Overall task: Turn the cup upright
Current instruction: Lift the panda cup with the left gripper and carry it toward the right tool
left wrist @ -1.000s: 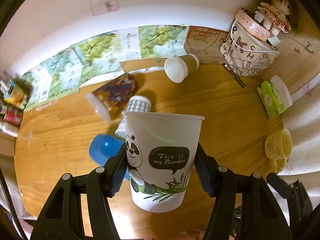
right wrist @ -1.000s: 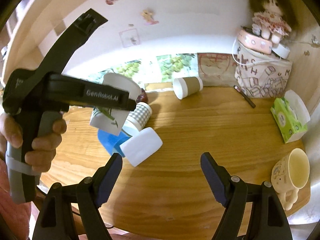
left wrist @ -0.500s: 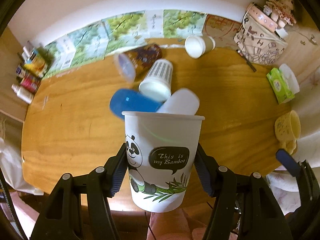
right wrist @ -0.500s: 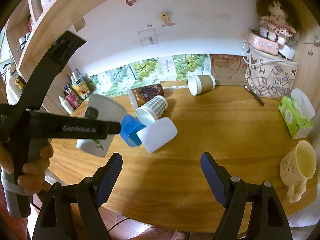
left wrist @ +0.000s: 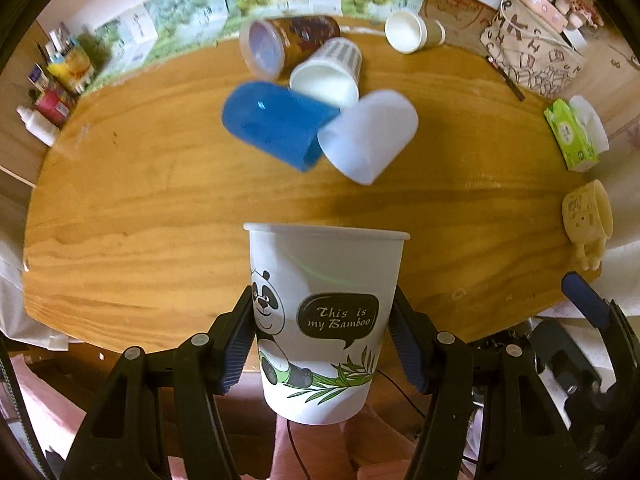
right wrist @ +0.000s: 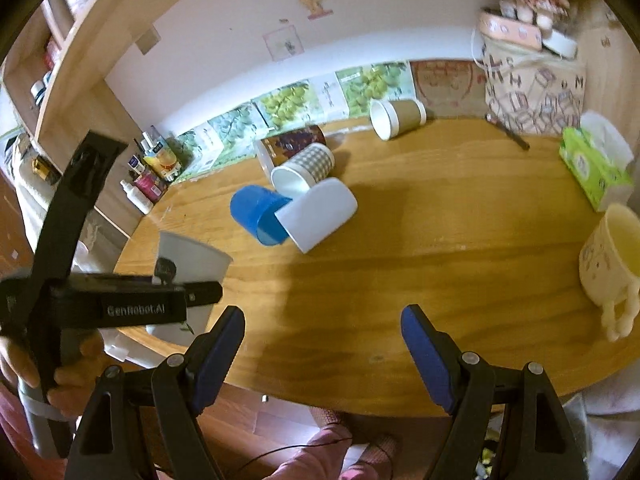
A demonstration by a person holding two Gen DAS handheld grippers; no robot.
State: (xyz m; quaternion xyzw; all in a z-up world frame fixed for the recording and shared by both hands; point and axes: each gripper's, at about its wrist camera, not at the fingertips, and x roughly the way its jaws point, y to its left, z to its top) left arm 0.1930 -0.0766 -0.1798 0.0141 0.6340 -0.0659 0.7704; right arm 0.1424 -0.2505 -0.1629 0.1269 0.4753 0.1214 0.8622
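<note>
My left tongs (left wrist: 324, 344) are clamped on the panda paper cup (left wrist: 324, 320), mouth up, held over the tabletop's (left wrist: 160, 208) near edge. It is light, thin-walled and easily crushed, so I grip mid-wall, gently. White, with a panda, bamboo, "This is my Bamboo". Right tongs (right wrist: 323, 354) hang apart, empty.

Home — doll (right wrist: 532, 0), tissue box (right wrist: 592, 168)

A white paper cup (left wrist: 326, 320) printed with a panda, bamboo and "This is my Bamboo" stands rim-up between blue pads, seemingly off the near left table edge, though its base contact is unclear.
</note>
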